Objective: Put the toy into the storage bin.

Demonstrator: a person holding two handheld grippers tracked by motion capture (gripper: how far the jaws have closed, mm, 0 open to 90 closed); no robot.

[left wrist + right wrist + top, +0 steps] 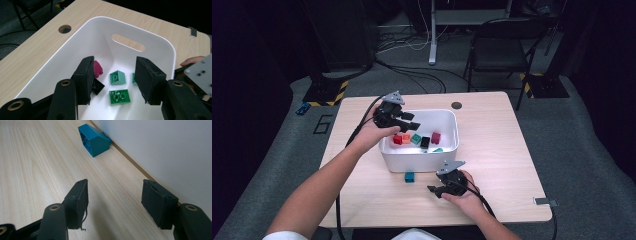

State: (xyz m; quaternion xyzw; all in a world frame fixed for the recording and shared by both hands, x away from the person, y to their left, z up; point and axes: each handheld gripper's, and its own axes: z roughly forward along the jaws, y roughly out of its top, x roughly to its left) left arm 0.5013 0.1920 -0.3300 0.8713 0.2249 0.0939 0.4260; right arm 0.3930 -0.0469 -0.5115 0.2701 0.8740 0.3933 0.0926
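While both tools gape empty, bricks sit in the white bin.
Left tool hovers at the bin's ten o'clock; right tool faces a teal brick on the surface at six.

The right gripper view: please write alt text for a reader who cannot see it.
The right gripper is open and holds nothing, its two black jaws low over a light wooden table. Ahead lies a teal sloped toy brick, right beside the outer wall of a white bin.
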